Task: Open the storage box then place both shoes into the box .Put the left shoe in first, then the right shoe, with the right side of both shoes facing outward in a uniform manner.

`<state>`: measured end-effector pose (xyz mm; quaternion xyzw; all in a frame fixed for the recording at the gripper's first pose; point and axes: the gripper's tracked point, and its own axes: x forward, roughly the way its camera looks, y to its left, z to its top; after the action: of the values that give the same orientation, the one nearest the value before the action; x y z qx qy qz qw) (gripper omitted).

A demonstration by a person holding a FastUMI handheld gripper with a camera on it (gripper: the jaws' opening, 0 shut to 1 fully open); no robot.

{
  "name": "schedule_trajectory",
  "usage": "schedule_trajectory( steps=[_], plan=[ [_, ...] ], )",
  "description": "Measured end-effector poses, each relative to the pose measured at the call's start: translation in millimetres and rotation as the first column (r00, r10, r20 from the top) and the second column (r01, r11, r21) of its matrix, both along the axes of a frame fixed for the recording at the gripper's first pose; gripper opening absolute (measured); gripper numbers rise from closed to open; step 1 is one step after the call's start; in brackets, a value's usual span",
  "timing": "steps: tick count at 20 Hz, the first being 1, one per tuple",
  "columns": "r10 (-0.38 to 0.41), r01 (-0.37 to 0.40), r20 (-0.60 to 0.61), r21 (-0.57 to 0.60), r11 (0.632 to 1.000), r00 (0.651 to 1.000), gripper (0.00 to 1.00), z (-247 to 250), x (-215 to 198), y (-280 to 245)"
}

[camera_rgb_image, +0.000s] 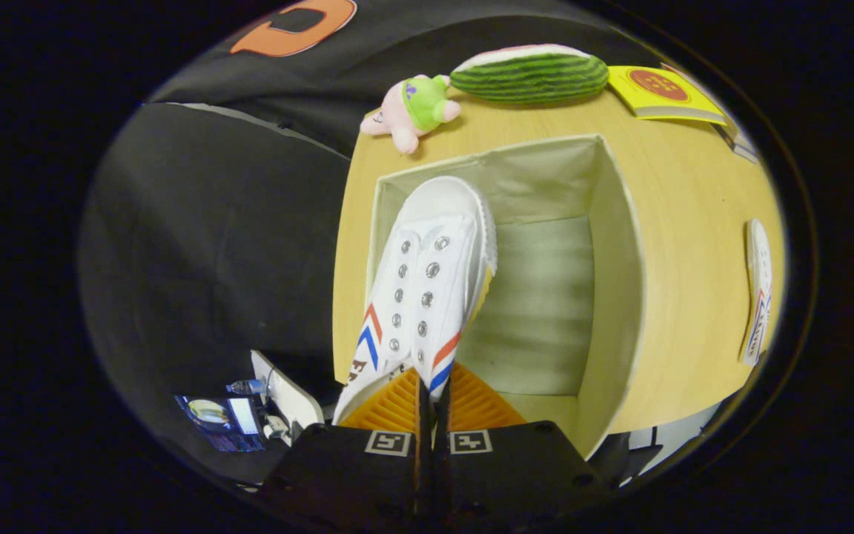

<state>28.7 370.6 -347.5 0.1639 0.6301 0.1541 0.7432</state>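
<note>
Progress stands at roughly the halfway mark, as far as you can judge from the gripper view. Your storage box is already open on the wooden table, with no lid across its top and its pale lining showing down to the floor.

Your gripper is pressed nearly together, pinching the heel collar of the first shoe, a white sneaker with red and blue stripes. That shoe runs from between the fingers toward 12 o'clock, toe pointing away, and hangs over the box's left half, close to the left wall. Whether its sole already rests on the box floor you cannot tell; it looks low but not settled. Judged by the task order this should be the left shoe, though the pictures do not prove it.

Left for you: set this shoe down, let go, then fetch the second shoe, which lies on the table at about 3 o'clock, well apart from the box. It belongs in the free space at the right of the box.

Beyond the box, at 12 o'clock, sit a plush toy, a watermelon cushion and a yellow book.
</note>
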Motion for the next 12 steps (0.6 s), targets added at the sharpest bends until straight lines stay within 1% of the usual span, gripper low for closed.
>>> schedule_trajectory(
  steps=[2,3,4,5,6,7,9,12],
  plan=[
    [0.008,-0.008,0.000,0.006,1.000,1.000,0.06,-7.2,1.2,2.5],
    [0.004,-0.004,0.000,0.019,1.000,1.000,0.12,-7.7,2.2,5.7],
    [0.001,0.000,-0.008,0.038,0.999,1.000,0.15,-5.7,-1.7,9.1],
    [-0.006,0.007,-0.009,0.060,0.998,1.000,0.29,-2.5,1.9,11.0],
    [-0.007,0.008,-0.011,0.079,0.997,1.000,0.34,-1.7,3.4,13.6],
    [-0.005,0.005,-0.002,0.087,0.996,1.000,0.55,3.4,3.0,12.7],
    [0.004,-0.007,0.043,0.064,0.998,0.999,0.89,10.6,8.0,7.5],
    [0.030,-0.035,0.125,0.032,0.999,0.992,0.90,32.5,10.5,-3.1]
  ],
)
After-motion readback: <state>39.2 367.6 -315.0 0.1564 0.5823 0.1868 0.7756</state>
